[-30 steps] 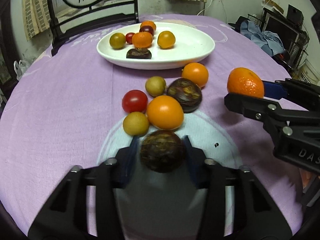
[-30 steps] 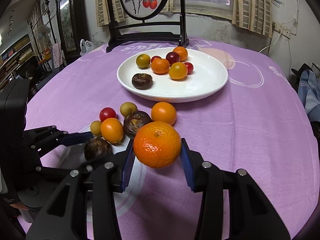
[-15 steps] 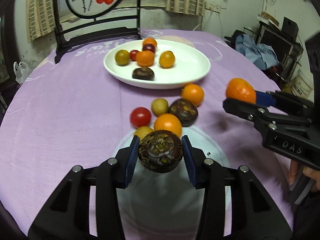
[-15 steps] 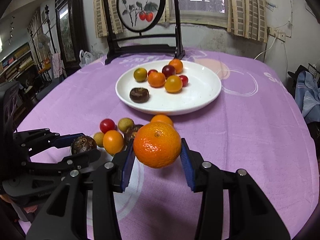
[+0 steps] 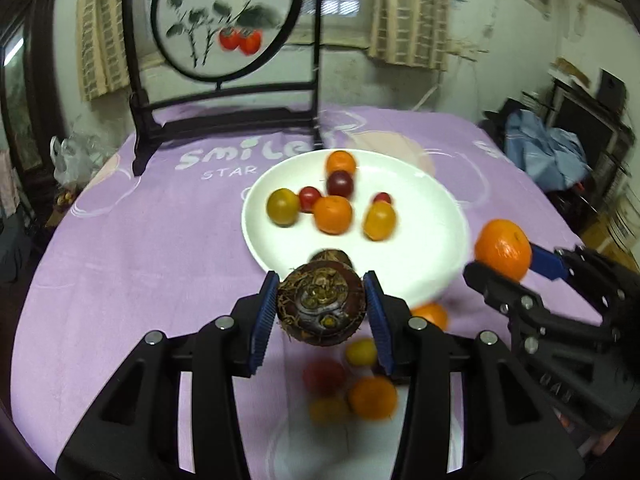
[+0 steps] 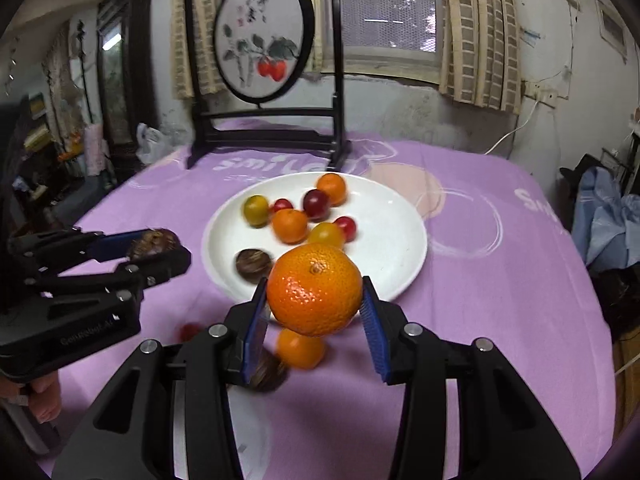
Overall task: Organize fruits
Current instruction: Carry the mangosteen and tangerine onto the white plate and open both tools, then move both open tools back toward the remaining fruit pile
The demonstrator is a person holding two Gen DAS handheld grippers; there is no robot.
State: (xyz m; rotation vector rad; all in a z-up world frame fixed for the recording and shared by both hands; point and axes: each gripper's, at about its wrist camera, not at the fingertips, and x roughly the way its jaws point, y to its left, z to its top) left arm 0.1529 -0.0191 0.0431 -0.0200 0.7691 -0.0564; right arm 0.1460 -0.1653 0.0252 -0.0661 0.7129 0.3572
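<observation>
- Left gripper (image 5: 322,307): blue pads clamped on a dark brown, rough-skinned fruit (image 5: 321,305), held clear above the purple tablecloth (image 5: 120,260), just short of the white plate's (image 5: 432,264) near rim.
- Left wrist view only: below the held fruit, blurred loose fruit on the cloth – a red one (image 5: 324,376), a small yellow one (image 5: 361,352), two orange ones (image 5: 372,397). The right wrist view hides most of these behind its own fingers.
- Plate, both views: orange, yellow, red and dark red fruit grouped toward its far side. The second dark brown fruit (image 6: 253,265) on the plate's near left shows whole only in the right wrist view; the left one shows just its top edge behind the held fruit.
- Right gripper (image 6: 315,309): pads closed on a mandarin (image 6: 314,289), stem end up, in the air at the plate's near edge.
- Right wrist view only: a fingertip (image 6: 44,400) under the left gripper's body at far left.
- Behind the plate, both views: a dark-framed round screen (image 5: 228,20) painted with red fruit.
</observation>
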